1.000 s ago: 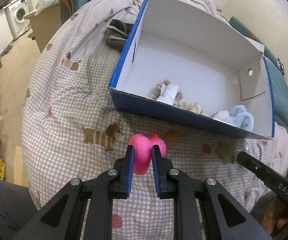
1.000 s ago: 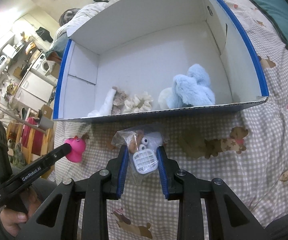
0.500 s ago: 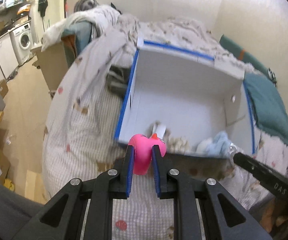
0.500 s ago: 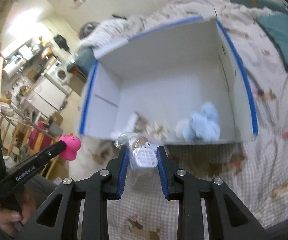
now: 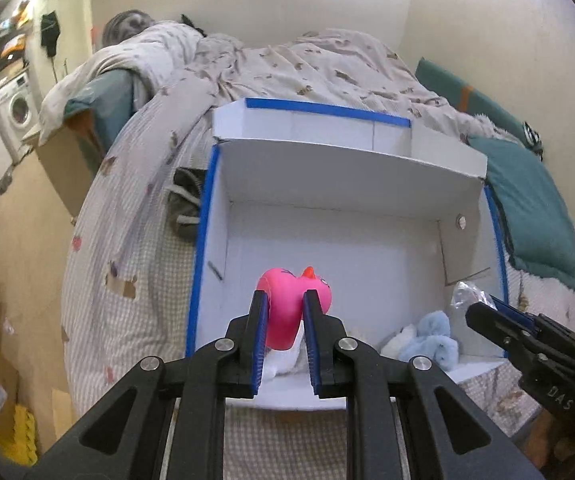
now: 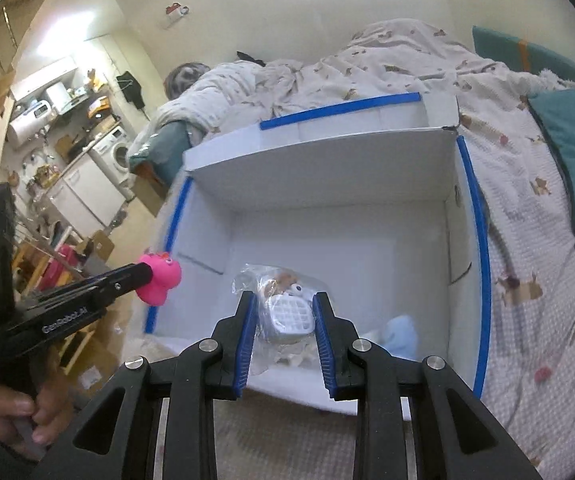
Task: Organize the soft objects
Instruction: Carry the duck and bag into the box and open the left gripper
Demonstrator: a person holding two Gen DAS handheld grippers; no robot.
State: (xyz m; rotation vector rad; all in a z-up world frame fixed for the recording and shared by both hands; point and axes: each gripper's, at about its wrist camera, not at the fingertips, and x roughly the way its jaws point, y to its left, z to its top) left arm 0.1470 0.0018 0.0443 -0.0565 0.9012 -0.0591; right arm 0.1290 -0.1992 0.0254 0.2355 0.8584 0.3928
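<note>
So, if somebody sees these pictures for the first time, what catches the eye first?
Probably the bright pink rubber duck, pinched in the left claw over the near left of the blue-edged white box on the bed. Next, the clear bag of small toys in the right claw, above the light blue plush inside the box.

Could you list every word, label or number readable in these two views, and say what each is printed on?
"GenRobot.AI": on the side of the left tool, seen in the right wrist view.
"DAS": on the body of the right tool, seen in the left wrist view; further letters may be cut off.
Nothing else is readable.
</note>
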